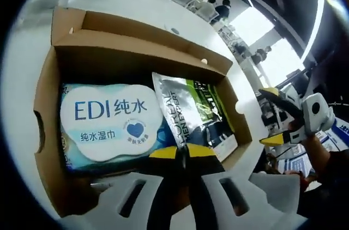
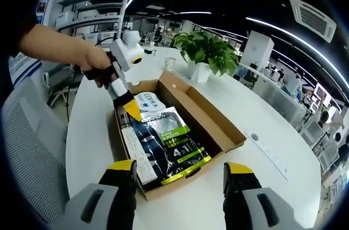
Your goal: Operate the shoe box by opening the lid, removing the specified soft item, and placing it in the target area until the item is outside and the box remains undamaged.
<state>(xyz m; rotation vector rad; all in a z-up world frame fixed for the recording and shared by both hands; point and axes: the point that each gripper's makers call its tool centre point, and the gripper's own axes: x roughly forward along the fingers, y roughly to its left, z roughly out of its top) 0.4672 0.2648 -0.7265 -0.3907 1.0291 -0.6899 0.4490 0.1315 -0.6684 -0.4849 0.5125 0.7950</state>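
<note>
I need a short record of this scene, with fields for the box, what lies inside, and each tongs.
box: cardboard shoe box, lid open, on a white table
contents: wet wipes pack beside a dark sachet, both inside
left tongs: left tongs, jaws together at the sachet's edge; whether they pinch it is unclear
right tongs: right tongs, open, in front of the box, holding nothing
background: potted plant behind the box
</note>
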